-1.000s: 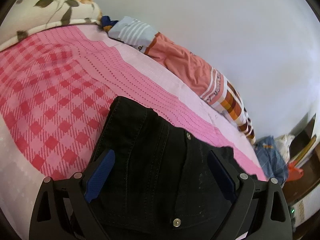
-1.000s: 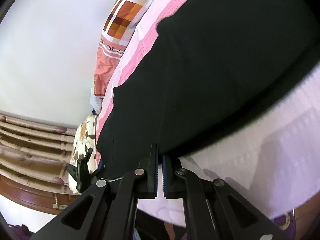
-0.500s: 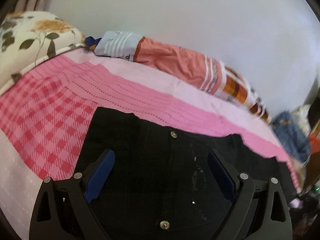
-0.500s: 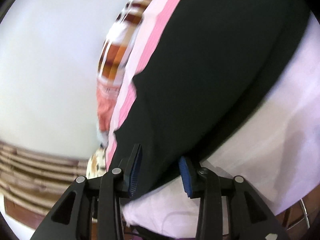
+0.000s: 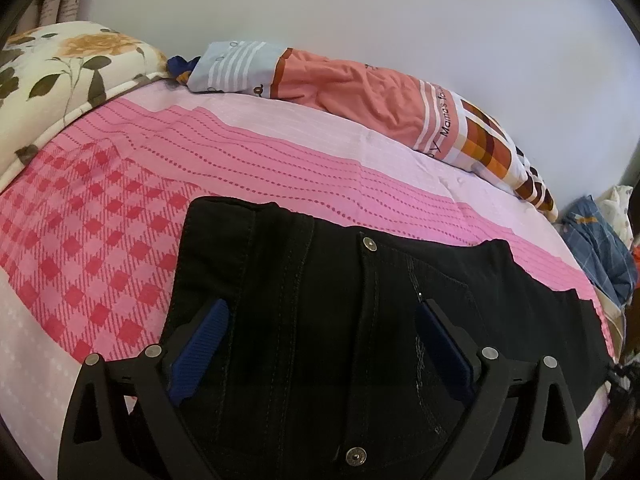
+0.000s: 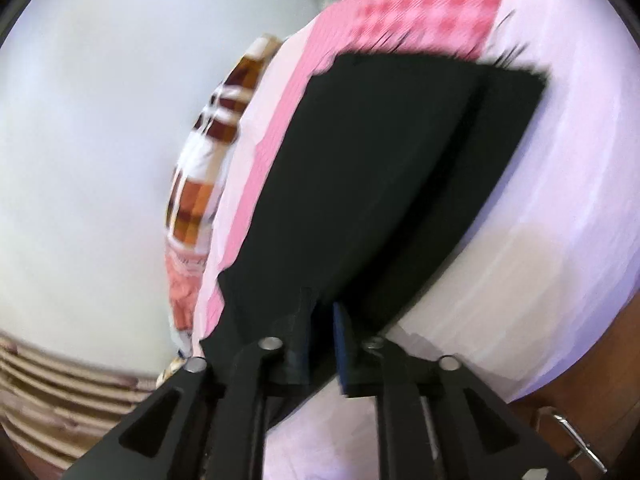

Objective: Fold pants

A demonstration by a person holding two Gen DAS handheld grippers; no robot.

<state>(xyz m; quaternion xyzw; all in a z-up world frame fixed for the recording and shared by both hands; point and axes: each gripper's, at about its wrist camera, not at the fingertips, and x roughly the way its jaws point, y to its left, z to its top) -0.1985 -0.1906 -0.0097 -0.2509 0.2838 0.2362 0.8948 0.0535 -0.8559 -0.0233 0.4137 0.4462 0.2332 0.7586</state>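
Pants of black denim [image 5: 328, 320], one pair, lay flat on a bed under two black two-finger grippers with blue pads. Two silver metal rivets [image 5: 368, 243] showed on the cloth in the left wrist view. One floral cream pillow [image 5: 52, 72] sat at the head of the bed, and one long rolled quilt in salmon, pale blue and orange checks [image 5: 360, 96] ran along the plain white wall [image 5: 400, 8]. A pile of blue and white clothes [image 5: 600, 240] lay past the far end. The bed cover [image 5: 100, 220] was pink, with red checks, dotted stripes and paler bands. In the right wrist view, blurred by motion, a brown wooden slatted headboard [image 6: 60, 380] showed at the lower left. The left gripper [image 5: 320, 344] was spread wide above the waist end of the pants, its pads either side of the stitched seams, gripping nothing. The right gripper [image 6: 324, 340] was nearly closed, pinching the near edge of the pants [image 6: 380, 184] between its pads.
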